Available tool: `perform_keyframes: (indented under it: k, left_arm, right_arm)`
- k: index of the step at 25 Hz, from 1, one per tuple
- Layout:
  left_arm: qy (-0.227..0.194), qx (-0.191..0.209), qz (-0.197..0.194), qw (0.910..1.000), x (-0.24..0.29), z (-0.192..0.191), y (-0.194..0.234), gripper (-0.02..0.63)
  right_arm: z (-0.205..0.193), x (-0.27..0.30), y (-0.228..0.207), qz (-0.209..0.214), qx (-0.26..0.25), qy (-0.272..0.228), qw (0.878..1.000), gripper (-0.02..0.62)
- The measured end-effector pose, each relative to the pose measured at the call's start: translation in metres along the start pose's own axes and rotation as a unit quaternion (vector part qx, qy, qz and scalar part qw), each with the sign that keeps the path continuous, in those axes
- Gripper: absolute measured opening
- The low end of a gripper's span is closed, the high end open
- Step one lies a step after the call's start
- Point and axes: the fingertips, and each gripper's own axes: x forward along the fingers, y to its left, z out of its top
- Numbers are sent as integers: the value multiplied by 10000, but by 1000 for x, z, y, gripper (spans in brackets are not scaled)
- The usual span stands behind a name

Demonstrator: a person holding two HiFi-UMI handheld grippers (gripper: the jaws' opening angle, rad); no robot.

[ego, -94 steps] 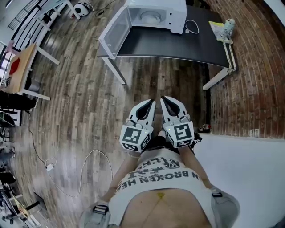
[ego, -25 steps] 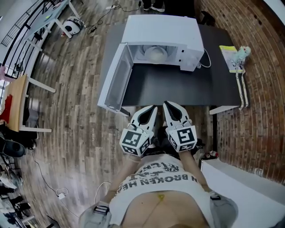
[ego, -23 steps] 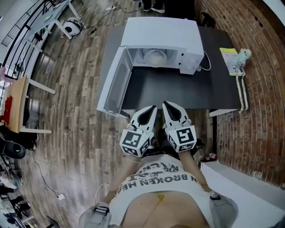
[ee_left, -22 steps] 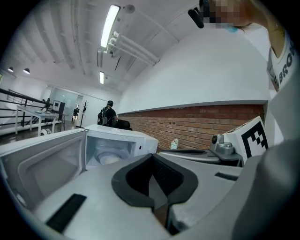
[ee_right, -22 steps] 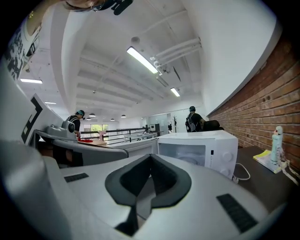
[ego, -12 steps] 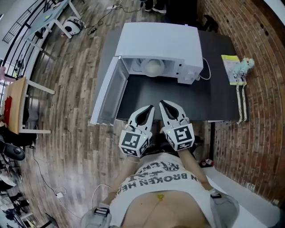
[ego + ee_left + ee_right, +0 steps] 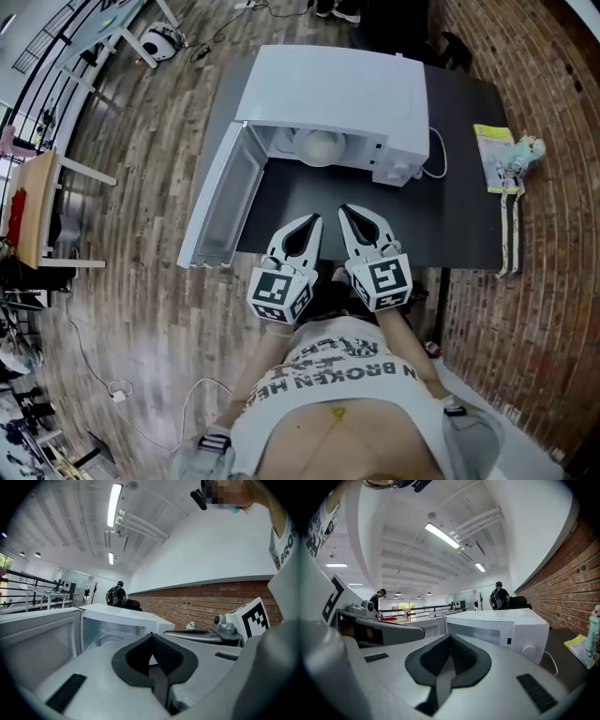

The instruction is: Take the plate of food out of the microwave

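peering down from the head view, we see the plate of food (image 7: 319, 147) only in part: a pale rounded mound inside the microwave (image 7: 333, 89), its back half hidden under the oven's flat white top, and what the food is we cannot tell. in the left gripper view the cavity shows as a glossy white hollow, but the plate is too faint to pick out. the right gripper view catches only the front panel and a round knob (image 7: 529, 651).

the microwave is a smooth white box on a matt dark bench (image 7: 450, 216), with its door (image 7: 220, 206) swung wide to the left past the bench edge, over the wooden floor (image 7: 141, 234). a thin white cord (image 7: 437, 164) loops at its right side.

the left gripper (image 7: 312, 221) and right gripper (image 7: 345, 212) sit side by side at the near bench edge, well short of the plate. both pairs of jaws are clenched, their ribbed dark pads meeting, with nothing between them.

a yellow packet (image 7: 495, 155) and a small figurine (image 7: 527, 148) lie at the bench's right edge, their print too small to read. our shirt (image 7: 328, 361) shows the word "broken"; the rest is cut off.
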Motion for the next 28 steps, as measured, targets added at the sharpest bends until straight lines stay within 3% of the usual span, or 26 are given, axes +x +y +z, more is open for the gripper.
perform_keyframes:
  k: [7, 18, 28]
  left_arm:
    - [68, -22, -37, 10000, 19, 3, 18, 8]
    - [136, 91, -718, 9973, 62, 31, 62, 6]
    - [245, -34, -1131, 9933, 78, 34, 116, 6]
  right_arm:
    - [0, 18, -15, -105, 64, 58, 9999, 8]
    - [19, 71, -37, -697, 177, -19, 9974, 8]
    - [16, 122, -30, -1138, 209, 123, 9932, 8]
